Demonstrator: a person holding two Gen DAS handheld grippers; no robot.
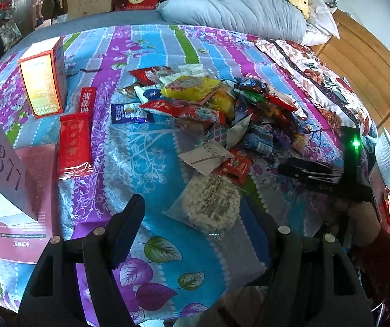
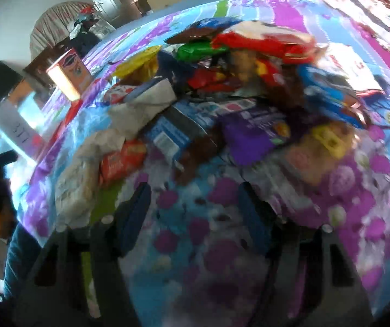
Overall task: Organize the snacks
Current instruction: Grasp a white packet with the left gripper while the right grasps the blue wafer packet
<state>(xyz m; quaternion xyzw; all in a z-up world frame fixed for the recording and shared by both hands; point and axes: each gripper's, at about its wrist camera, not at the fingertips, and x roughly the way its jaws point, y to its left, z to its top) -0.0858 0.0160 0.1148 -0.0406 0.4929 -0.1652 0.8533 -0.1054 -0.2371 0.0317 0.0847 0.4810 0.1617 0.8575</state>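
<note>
The snacks (image 1: 216,114) lie heaped in the middle of the bed (image 1: 151,147), a loose pile of foil and plastic packets; off to the left stand and lie a few boxes (image 1: 42,81), well apart from the pile. Nearest the left gripper (image 1: 203,218) is a clear bag of rice cakes (image 1: 208,201), lying flat at the pile's near edge, just ahead of and between the open fingers; those jaws stand wide apart and hold nothing. I'd judge that bag light, crinkly and slippery, its contents brittle; best pinched by the sealed edge or a corner, gently, rather than across the cakes. The other packets look just as light and slick, likely to slide over one another when one is pulled; a red packet (image 1: 235,166) and a white wrapper (image 1: 208,155) overlap the bag's far end.

The right gripper (image 2: 195,207) hovers over bare sheet just short of the pile, jaws apart and empty; its view is blurred, but a purple packet (image 2: 252,136) lies close ahead.
</note>
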